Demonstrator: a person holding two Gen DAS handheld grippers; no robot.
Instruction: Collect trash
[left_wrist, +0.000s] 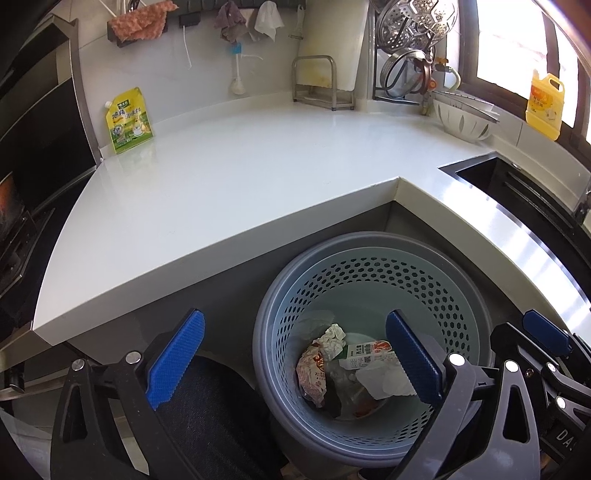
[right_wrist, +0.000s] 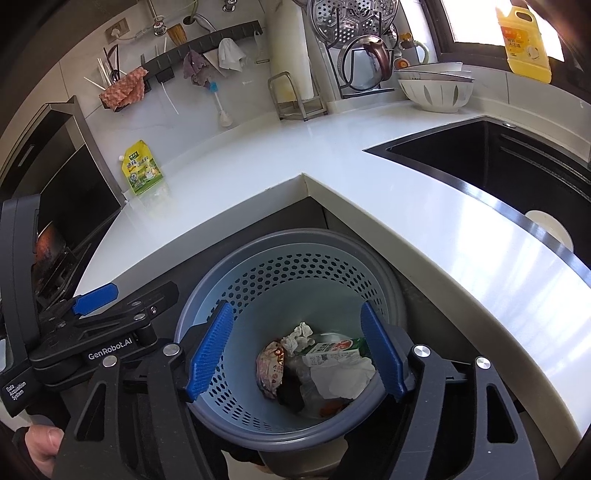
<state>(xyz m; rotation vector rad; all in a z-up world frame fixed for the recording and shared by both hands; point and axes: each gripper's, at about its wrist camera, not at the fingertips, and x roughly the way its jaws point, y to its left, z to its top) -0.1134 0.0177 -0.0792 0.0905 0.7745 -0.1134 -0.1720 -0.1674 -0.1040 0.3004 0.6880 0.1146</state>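
- Over the bin, far left of the scene: my left gripper (left_wrist: 291, 363) hangs with its jaws wide apart and nothing between them; I judge the drop finished on this side
- Left on the counter (left_wrist: 240, 177): a yellow-green pouch (left_wrist: 128, 120) leans at the wall by the dark appliance; if it counts as trash it is the only loose candidate I see, and soft, so I would pinch it low on the body rather than at the spout
- Centre, below the counter's inner corner: the perforated bin (right_wrist: 295, 280) holds the collected trash, namely a crumpled tissue (right_wrist: 297, 334), a snack wrapper (right_wrist: 271, 369), a green-and-white carton (right_wrist: 334, 350) and a white sheet (right_wrist: 345, 373)
- Centre right: my right gripper (right_wrist: 295, 350) sits above the bin mouth, jaws parted, empty; I would lift both tools straight up before swinging away, to keep the pads off the rim
- Right: the dark sink (right_wrist: 498, 166) and the yellow detergent bottle (right_wrist: 526, 40) are not trash, leave them
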